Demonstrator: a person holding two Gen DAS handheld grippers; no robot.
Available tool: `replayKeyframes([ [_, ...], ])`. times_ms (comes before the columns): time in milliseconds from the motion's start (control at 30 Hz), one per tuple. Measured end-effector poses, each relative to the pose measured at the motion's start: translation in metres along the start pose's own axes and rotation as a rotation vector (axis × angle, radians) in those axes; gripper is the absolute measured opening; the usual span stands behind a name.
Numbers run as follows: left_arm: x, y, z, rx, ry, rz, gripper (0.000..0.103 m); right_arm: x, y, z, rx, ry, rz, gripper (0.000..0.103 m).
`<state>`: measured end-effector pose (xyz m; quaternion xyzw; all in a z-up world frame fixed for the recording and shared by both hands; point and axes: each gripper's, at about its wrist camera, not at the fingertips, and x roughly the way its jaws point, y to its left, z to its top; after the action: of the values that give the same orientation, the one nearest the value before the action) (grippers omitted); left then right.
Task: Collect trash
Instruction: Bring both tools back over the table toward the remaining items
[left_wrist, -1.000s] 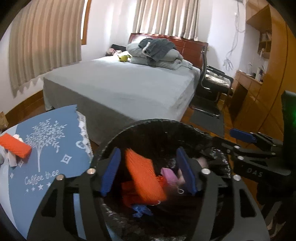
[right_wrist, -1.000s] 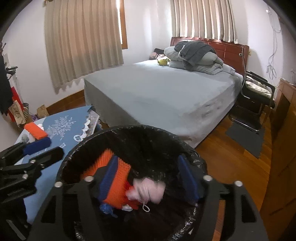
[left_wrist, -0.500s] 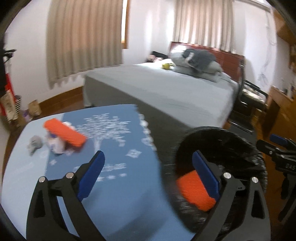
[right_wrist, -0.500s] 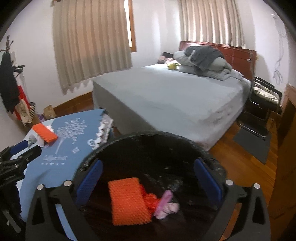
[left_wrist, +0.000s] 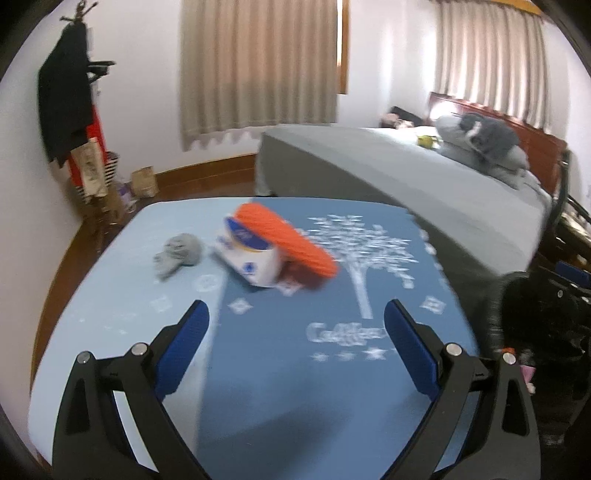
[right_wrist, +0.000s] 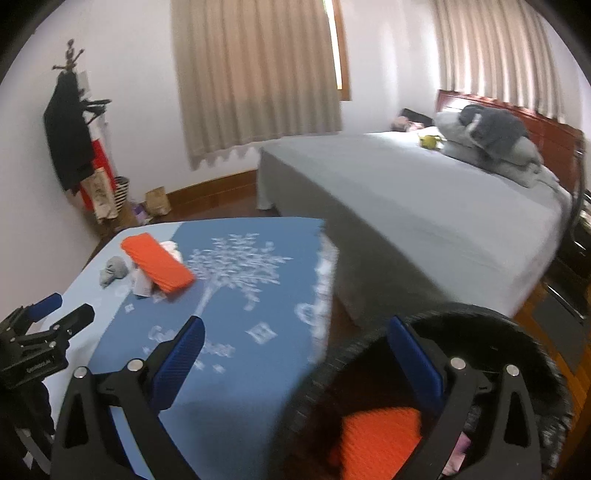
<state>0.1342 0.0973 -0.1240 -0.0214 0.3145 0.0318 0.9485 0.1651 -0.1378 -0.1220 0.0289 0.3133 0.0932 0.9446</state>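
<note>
Left wrist view first: we see motion blur smearing the tablecloth (left_wrist: 332, 387) print, and the black bin (left_wrist: 543, 332) beside it is cut off at the frame's right, its contents too dark to read. The left gripper (left_wrist: 295, 345) has just been opening; its jaws stand wide with nothing between them. Beyond it on the cloth lie an orange pack (left_wrist: 288, 243) leaning on a white packet (left_wrist: 251, 258) and a grey wad (left_wrist: 179, 253).

Right wrist view: we find the right gripper (right_wrist: 295, 360), jaws also just opened and empty, over the bin (right_wrist: 524, 332), where an orange piece (right_wrist: 380, 432) lies half hidden.

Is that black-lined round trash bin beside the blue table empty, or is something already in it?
Not empty. The black-lined trash bin holds an orange ribbed pad and something pink, seen in the right wrist view.
</note>
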Motion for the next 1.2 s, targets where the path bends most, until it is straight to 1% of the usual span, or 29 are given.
replayKeyframes([
  [133, 0.014, 0.033, 0.002, -0.021, 0.003, 0.060, 0.093, 0.032, 0.031, 0.008, -0.034, 0.013, 0.041, 0.097],
  [333, 0.039, 0.071, 0.006, -0.049, 0.016, 0.110, 0.093, 0.080, 0.076, 0.015, -0.090, 0.047, 0.107, 0.097],
  [433, 0.051, 0.082, 0.007, -0.057, 0.028, 0.124, 0.093, 0.104, 0.099, 0.015, -0.139, 0.063, 0.133, 0.097],
  [633, 0.070, 0.098, 0.011, -0.068, 0.037, 0.143, 0.093, 0.140, 0.128, 0.015, -0.174, 0.095, 0.163, 0.097],
  [733, 0.077, 0.103, 0.012, -0.075, 0.040, 0.147, 0.093, 0.152, 0.138, 0.013, -0.196, 0.105, 0.169, 0.093],
  [800, 0.082, 0.108, 0.013, -0.078, 0.041, 0.152, 0.093, 0.158, 0.143, 0.012, -0.214, 0.113, 0.171, 0.085],
  [967, 0.089, 0.112, 0.014, -0.090, 0.043, 0.157, 0.093, 0.167, 0.152, 0.011, -0.243, 0.122, 0.187, 0.073],
  [1033, 0.091, 0.110, 0.016, -0.094, 0.041, 0.154, 0.093, 0.168, 0.154, 0.013, -0.249, 0.119, 0.193, 0.065],
  [1100, 0.092, 0.109, 0.016, -0.092, 0.040, 0.151, 0.093, 0.170, 0.157, 0.013, -0.255, 0.123, 0.203, 0.053],
  [1133, 0.092, 0.108, 0.016, -0.091, 0.040, 0.148, 0.093, 0.171, 0.158, 0.014, -0.257, 0.129, 0.209, 0.050],
  [1200, 0.093, 0.106, 0.017, -0.090, 0.040, 0.143, 0.093, 0.173, 0.159, 0.014, -0.256, 0.142, 0.235, 0.034],
])
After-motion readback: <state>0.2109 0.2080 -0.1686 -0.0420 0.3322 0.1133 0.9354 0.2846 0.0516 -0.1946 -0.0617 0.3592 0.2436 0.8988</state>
